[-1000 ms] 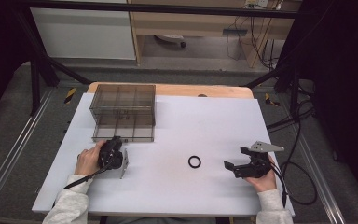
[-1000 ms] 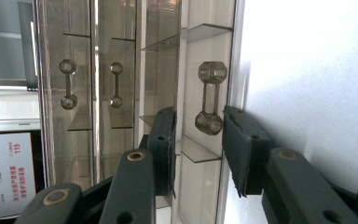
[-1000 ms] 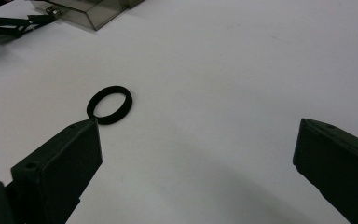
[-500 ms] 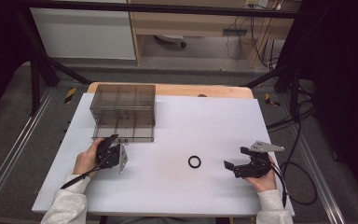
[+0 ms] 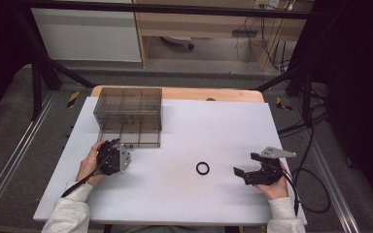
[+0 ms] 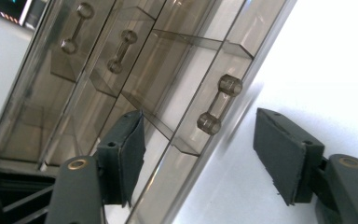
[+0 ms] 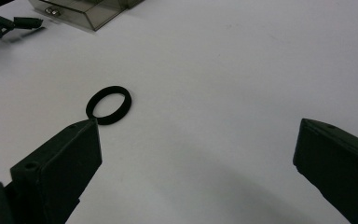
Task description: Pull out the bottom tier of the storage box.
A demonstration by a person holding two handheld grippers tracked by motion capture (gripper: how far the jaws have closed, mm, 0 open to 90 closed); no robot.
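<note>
The black ring [image 5: 202, 168] lies left of the open right tool [image 5: 246, 171]. The open left tool [image 5: 116, 147] has moved closer to the drawer box [image 5: 128, 116].

- The drawer box [image 5: 128, 116] blocks the desk's [image 5: 213, 126] far left, just ahead of the left tool [image 5: 118, 154].
- Bare desk lies around the ring [image 5: 202, 168], between both tools.

The left claw [image 5: 117, 144] has edged closer to the drawer box [image 5: 128, 116] — jaws spread
</note>
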